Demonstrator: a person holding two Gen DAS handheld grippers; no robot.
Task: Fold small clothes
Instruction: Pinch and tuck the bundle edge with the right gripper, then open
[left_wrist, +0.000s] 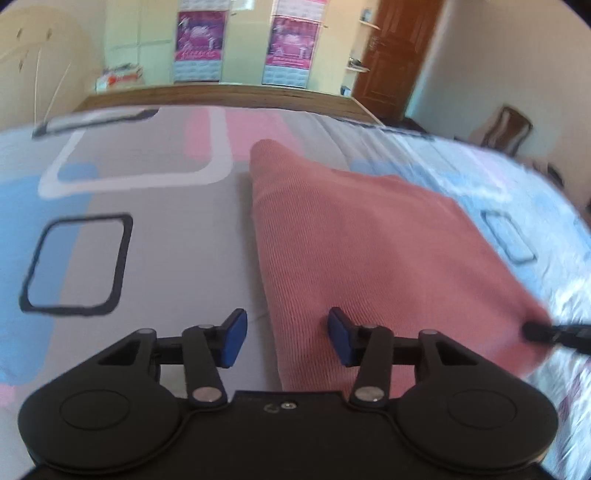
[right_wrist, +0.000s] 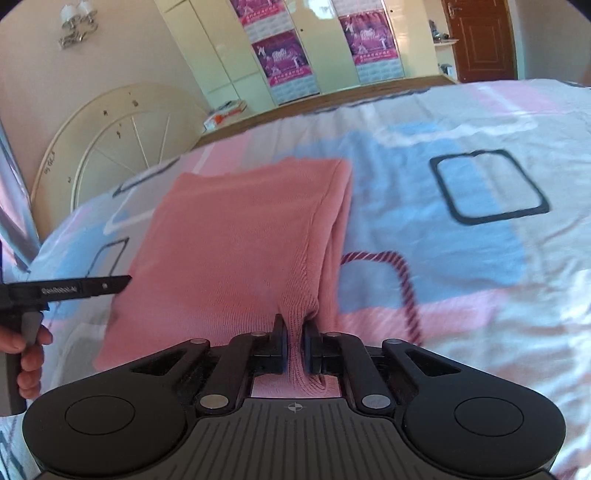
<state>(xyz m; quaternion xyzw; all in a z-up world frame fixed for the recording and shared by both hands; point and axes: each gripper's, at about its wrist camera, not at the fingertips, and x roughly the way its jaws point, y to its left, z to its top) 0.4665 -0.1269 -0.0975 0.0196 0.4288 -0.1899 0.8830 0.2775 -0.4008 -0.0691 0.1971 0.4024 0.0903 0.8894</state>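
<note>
A pink ribbed knit garment (left_wrist: 369, 236) lies folded on the patterned bedsheet (left_wrist: 166, 221). My left gripper (left_wrist: 287, 338) is open and empty, its blue pads over the garment's near left edge. My right gripper (right_wrist: 294, 339) is shut on the garment's (right_wrist: 240, 236) near right corner, and the cloth bunches up between its pads. The right gripper's tip (left_wrist: 535, 330) shows at the garment's right corner in the left wrist view. The left gripper (right_wrist: 107, 285) shows at the left edge of the right wrist view, beside the garment's left side.
The bedsheet (right_wrist: 461, 258) has pink, blue, grey and white blocks. A wooden bed end (left_wrist: 221, 94) runs along the far side. Beyond it are pale cupboards with posters (left_wrist: 199, 40) and a brown door (left_wrist: 399, 51). A round cream headboard piece (right_wrist: 110, 147) leans at the left.
</note>
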